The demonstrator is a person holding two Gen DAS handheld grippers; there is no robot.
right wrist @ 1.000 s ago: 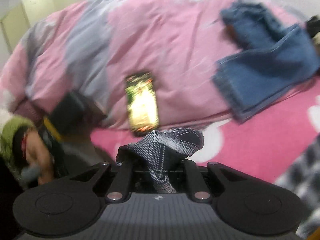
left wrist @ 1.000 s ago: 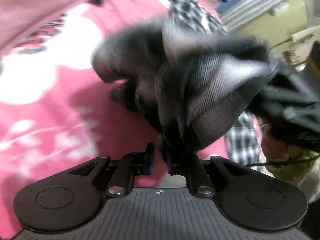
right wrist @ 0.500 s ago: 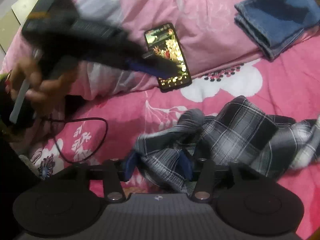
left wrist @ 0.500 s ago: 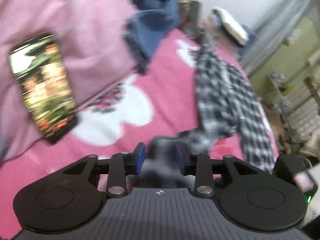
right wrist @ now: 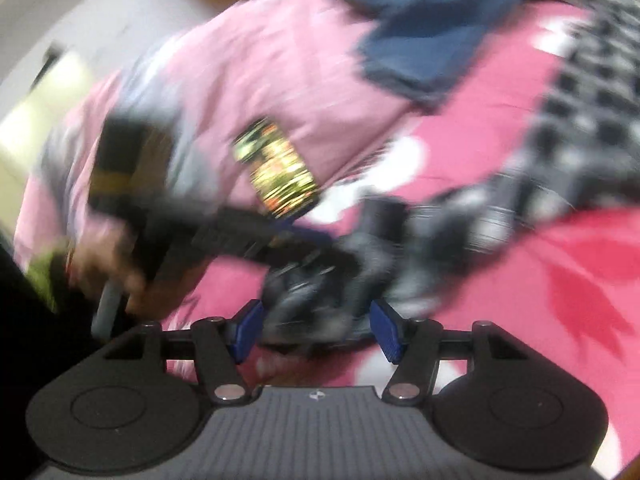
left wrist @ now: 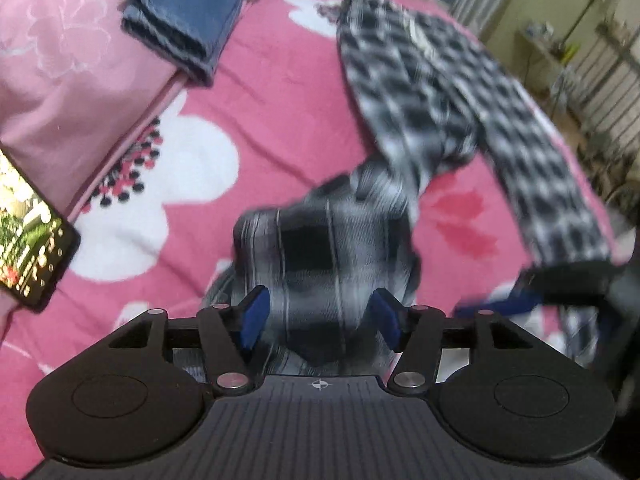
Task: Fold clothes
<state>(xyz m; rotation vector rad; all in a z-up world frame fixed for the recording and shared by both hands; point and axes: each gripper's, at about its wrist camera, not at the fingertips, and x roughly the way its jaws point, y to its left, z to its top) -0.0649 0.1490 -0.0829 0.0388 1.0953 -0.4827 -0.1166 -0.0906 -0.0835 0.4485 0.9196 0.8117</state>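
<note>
A black-and-white plaid shirt (left wrist: 460, 92) lies crumpled across the pink floral bedspread (left wrist: 280, 92). Its near bunched end (left wrist: 324, 248) lies between the spread blue pads of my left gripper (left wrist: 320, 316), which is open. In the blurred right wrist view the same shirt (right wrist: 580, 132) stretches to the right, and its bunched end (right wrist: 320, 292) sits between the wide-apart pads of my right gripper (right wrist: 316, 332), which is open. The left gripper also shows in the right wrist view (right wrist: 240, 236), close to the bunch.
Folded blue jeans (left wrist: 188, 20) lie at the back on a pale pink quilt (left wrist: 60, 60). A phone with a lit screen (left wrist: 28, 232) rests at the quilt's edge, also in the right wrist view (right wrist: 276, 168). Furniture and clutter stand beyond the bed's right side (left wrist: 580, 60).
Both grippers have opened and let go of the plaid shirt, which now lies on the bedspread. The pads stand much wider apart than before. The right view has swung and blurred.
</note>
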